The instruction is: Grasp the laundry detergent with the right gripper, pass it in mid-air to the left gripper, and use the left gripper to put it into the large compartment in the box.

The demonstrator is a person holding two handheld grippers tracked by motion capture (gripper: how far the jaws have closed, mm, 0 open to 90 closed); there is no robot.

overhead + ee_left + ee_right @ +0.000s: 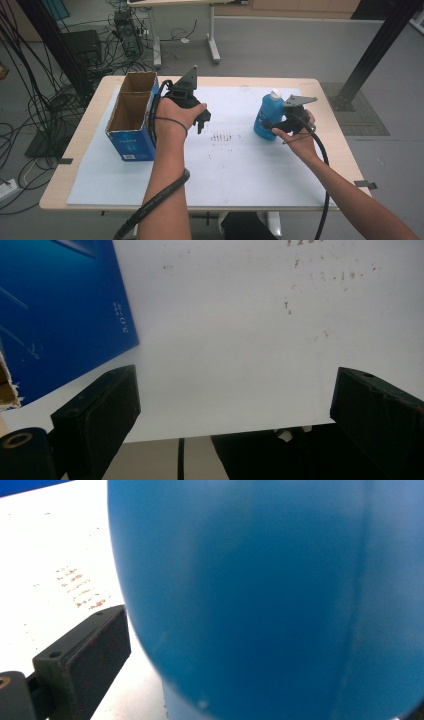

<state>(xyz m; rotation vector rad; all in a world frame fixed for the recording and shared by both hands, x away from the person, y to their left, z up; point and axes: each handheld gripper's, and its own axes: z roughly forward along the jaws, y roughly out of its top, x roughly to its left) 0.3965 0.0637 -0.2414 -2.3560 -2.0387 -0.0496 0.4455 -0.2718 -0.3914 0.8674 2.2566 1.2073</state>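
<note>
**Right of the box, a bottle in reach**

Well right of the box (134,117), the bottle (266,117) stood upright on the white sheet (235,170). It looked like smooth, rigid plastic, probably liquid-heavy and slippery, so the mid-body seemed the best hold. The right gripper (280,126) pressed close beside it, jaws spread around the body, not visibly clamped. The left gripper (201,121) hovered just beside the box, jaws released, wrist bent down.

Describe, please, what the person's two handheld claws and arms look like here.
Both the left claw and right claw are black, each topped by a grey three-cornered plate. Their jaws are blocky black pads with small screw holes. A thick ribbed black cable trails from the left, a thinner one from the right. Arms are sleeveless; a dark band circles the left wrist.
</note>
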